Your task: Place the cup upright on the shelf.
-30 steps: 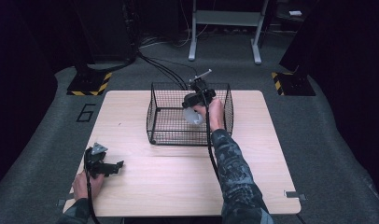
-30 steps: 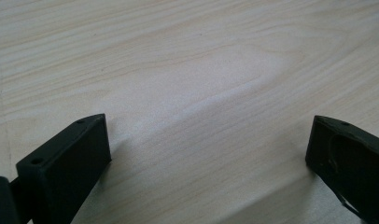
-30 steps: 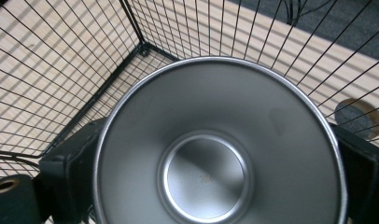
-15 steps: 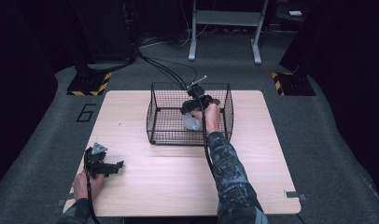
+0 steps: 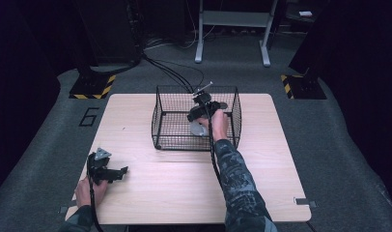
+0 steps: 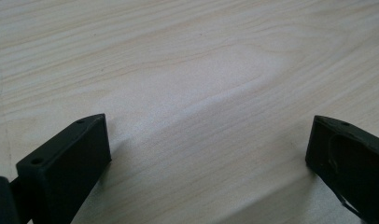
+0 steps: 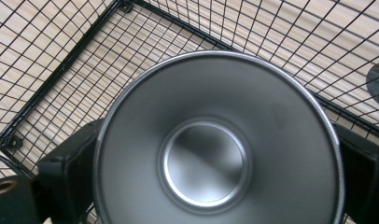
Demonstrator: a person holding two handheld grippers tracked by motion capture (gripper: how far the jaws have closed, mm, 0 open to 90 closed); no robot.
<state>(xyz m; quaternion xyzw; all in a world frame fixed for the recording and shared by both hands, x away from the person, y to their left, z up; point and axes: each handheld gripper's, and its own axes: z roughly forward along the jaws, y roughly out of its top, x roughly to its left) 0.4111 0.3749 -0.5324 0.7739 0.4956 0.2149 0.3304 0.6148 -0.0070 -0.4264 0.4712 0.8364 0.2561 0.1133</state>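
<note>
Overhead, high view: right gripper (image 5: 200,117) reaches into the black wire basket (image 5: 160,116) at the far middle of the table (image 5: 271,159), with what appears to be a metal bowl (image 5: 199,129) at its fingers; left gripper (image 5: 118,172) rests on the table's near left corner. Left gripper view: fingers (image 6: 66,163) stand wide apart over bare wood. Right gripper view: fingers (image 7: 66,172) are clamped on either side of the bowl (image 7: 215,154), above the basket's mesh floor (image 7: 85,56).

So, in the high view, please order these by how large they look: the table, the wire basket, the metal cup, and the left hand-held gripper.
1. Table, clearly the largest.
2. Wire basket.
3. Left hand-held gripper.
4. Metal cup, partly hidden by the right hand-held gripper, so its place after the left one is uncertain.
</note>
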